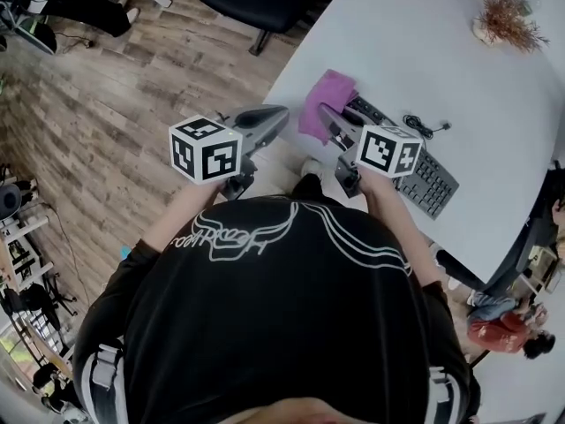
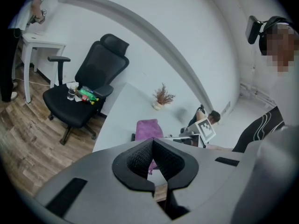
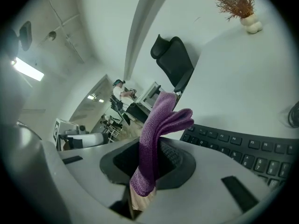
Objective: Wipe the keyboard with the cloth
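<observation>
Right gripper (image 3: pixel 154 158) fingers clenched on purple knitted cloth (image 3: pixel 161 125), at one end of the black keyboard (image 3: pixel 243 146). The keyboard's long axis runs along the white worktop's (image 1: pixel 424 51) near edge. Left gripper (image 2: pixel 153 143) fingers closed, empty.

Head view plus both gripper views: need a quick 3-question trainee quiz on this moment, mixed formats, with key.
1. True or false: the purple cloth lies spread flat on the table, untouched.
2. What is clamped between the jaws of the right gripper? A) the cloth B) a pen C) nothing
3. Short answer: which gripper holds nothing, and how do its jaws stand?

Key
1. False: the cloth is pinched in the right gripper's jaws, over the end of the keyboard.
2. A
3. The left gripper; its jaws are together with nothing between them.
</observation>
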Tool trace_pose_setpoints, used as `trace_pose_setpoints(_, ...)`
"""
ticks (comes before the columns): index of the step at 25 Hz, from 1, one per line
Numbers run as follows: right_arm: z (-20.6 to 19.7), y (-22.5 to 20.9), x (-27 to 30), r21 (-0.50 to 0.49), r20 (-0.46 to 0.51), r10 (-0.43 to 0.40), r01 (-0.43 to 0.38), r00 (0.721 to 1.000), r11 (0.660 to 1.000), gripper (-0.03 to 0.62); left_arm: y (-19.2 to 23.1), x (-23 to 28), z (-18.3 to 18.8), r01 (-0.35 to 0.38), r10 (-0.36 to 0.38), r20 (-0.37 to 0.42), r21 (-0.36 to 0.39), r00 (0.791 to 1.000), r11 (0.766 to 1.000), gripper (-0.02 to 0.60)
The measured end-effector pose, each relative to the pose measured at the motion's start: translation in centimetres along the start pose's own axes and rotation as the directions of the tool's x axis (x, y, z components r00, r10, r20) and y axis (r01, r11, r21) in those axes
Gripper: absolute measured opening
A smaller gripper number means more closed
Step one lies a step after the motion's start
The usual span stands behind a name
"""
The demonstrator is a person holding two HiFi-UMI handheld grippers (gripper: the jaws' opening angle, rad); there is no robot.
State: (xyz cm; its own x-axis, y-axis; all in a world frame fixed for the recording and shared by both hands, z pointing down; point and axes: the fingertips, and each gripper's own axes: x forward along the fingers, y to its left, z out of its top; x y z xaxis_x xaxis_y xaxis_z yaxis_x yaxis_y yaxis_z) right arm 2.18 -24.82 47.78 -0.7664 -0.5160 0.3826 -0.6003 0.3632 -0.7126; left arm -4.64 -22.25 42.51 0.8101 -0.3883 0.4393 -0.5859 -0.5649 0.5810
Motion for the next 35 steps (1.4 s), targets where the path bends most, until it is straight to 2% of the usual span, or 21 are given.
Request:
trace_pose_setpoints(3, -0.2, -0.7, 1.0, -0.009, -0.023, -0.018, 0.018, 1.000, 1.000, 0.061, 0.6, -0.4, -0.1, -0.014, 0.014, 0.003, -0.012, 1.000, 1.000, 0.008)
trace_pose_setpoints(15, -1.8, -3.3, 2.3, 0.056, -0.072, -0.079, 0.083, 0.994, 0.995, 0.061, 1.9, -0.7, -1.2, -0.031, 0.031, -0.012, -0.031, 0.999, 0.999, 0.008)
trace_pose_setpoints(24, -1.7, -3.8, 1.2, 0.086, -0.051, -0.087, 0.091, 0.995, 0.992, 0.061, 1.3, -0.6, -1.9, -0.026, 0.025, -0.031, -0.022, 0.999, 0.999, 0.008)
trace_pose_setpoints(35, -2.2, -5.5, -1.9, 0.103, -0.024, -0.157, 0.159, 0.987, 0.982, 0.061, 0.3, 0.5, -2.4, 0.010, -0.010, -0.056, -0.004, 0.998, 1.000, 0.008)
